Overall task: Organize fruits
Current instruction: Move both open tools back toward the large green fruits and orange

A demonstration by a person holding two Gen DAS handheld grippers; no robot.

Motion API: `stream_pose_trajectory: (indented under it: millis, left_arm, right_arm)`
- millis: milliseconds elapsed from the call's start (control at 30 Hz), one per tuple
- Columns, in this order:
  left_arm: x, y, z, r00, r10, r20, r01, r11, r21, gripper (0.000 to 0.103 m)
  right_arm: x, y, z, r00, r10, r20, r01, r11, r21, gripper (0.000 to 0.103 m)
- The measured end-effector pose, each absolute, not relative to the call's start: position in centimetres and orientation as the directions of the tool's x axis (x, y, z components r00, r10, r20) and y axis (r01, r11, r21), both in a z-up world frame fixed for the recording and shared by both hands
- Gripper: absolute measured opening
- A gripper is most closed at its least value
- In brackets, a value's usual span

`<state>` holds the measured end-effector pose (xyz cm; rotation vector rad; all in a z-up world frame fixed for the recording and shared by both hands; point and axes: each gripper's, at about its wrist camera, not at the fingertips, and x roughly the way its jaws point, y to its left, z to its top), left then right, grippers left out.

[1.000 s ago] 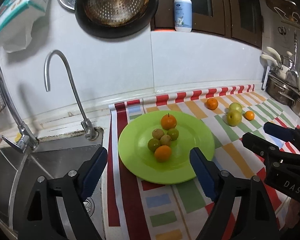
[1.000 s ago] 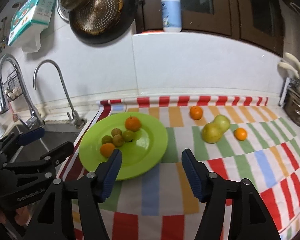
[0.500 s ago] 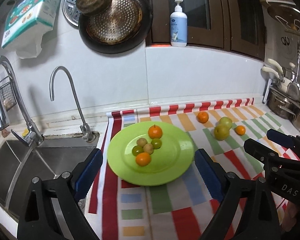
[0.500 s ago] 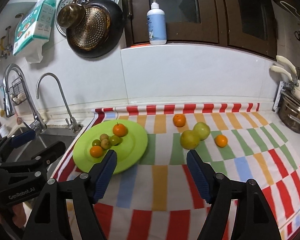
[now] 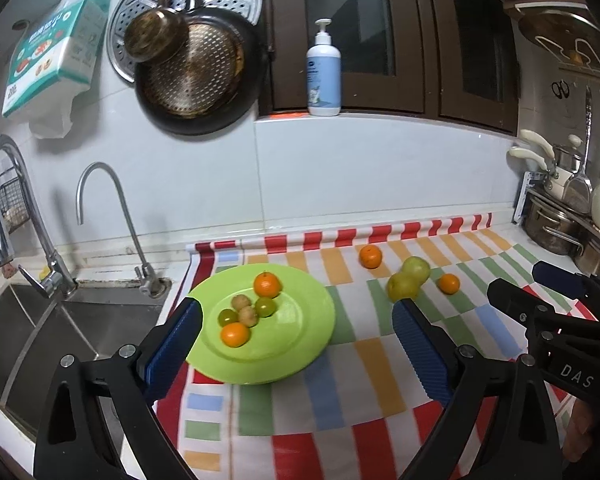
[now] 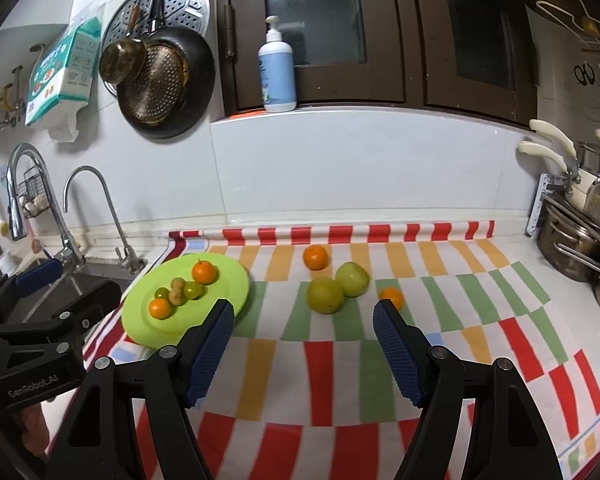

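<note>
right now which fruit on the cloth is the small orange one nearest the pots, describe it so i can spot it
Start at the striped cloth right of the green plate. Two big yellow-green fruits sit touching there. The small orange lies just right of them, alone, smaller than the other loose orange near the wall.

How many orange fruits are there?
4: two on the green plate, one at its far side and one at its near side; two on the striped cloth. None seem hidden.

The desk (image 6: 512, 240) carries a striped cloth (image 6: 340, 360); on it sit a green plate (image 6: 228, 284), two oranges (image 6: 315, 257) and two green fruits (image 6: 326, 294).
</note>
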<state>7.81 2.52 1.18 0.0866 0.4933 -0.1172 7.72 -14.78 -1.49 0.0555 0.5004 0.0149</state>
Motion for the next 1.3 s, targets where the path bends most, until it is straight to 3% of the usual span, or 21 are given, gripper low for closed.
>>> stream_pose_trajectory:
  millis: [400, 833, 1300]
  left_arm:
    - [8.6, -2.6, 1.3, 0.882, -0.117, -0.457, 0.172, 0.982, 0.08, 0.1]
    - [12.0, -7.0, -0.6, 0.869, -0.145, -0.473, 0.229, 0.966, 0.125, 0.101]
    - [18.0, -10.0, -5.3, 0.804, -0.144, -0.576, 0.295, 0.939, 0.176, 0.101]
  right_arm:
    - [8.1, -19.3, -1.3, 0.887, 0.031, -0.46, -0.023, 0.999, 0.023, 0.073]
    - [11.7, -23.4, -3.0, 0.858, 0.062, -0.51, -0.056, 0.998, 0.027, 0.073]
    - [17.5, -25.2, -7.6, 0.788, 0.079, -0.61, -0.066, 0.997, 0.043, 0.072]
